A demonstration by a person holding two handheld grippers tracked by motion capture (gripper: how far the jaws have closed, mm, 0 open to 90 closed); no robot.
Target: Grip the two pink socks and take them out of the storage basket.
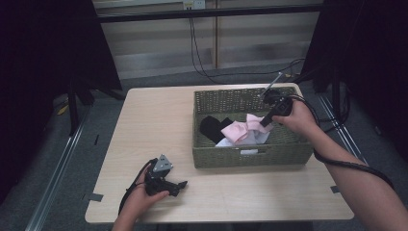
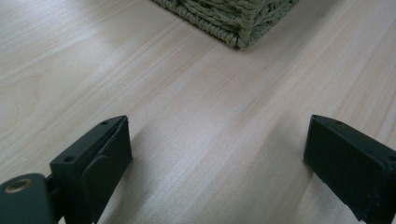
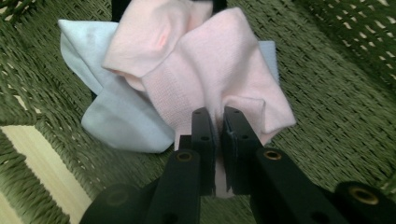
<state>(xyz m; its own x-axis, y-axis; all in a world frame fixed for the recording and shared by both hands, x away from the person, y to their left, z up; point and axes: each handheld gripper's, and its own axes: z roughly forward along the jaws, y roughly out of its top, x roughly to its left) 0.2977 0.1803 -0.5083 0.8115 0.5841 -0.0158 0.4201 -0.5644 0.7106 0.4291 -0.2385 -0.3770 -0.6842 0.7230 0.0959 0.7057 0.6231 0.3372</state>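
1. The right tool [image 3: 218, 122] is clenching a fold of the pink cloth [image 3: 210, 70], its two black jaws pressing the fabric between them; in the high view the right tool [image 1: 264, 122] is reaching down into the basket [image 1: 240, 159] from the far right corner.
2. The pink cloth [image 1: 240, 129] is sitting inside the green woven basket, bunching upward at the pinched fold.
3. A pale blue cloth [image 3: 116, 121] is lying under and beside the pink cloth, touching it, on the basket floor.
4. A black cloth [image 1: 214, 127] is lying in the basket, just left of the pink one.
5. The left tool [image 1: 182, 185] is resting on the worktop [image 1: 144, 120], near the front left corner of the basket and apart from it.
6. In the left gripper view the left tool [image 2: 217, 154] is standing released, its jaws wide apart over bare wood, with a basket corner [image 2: 243, 28] beyond them.
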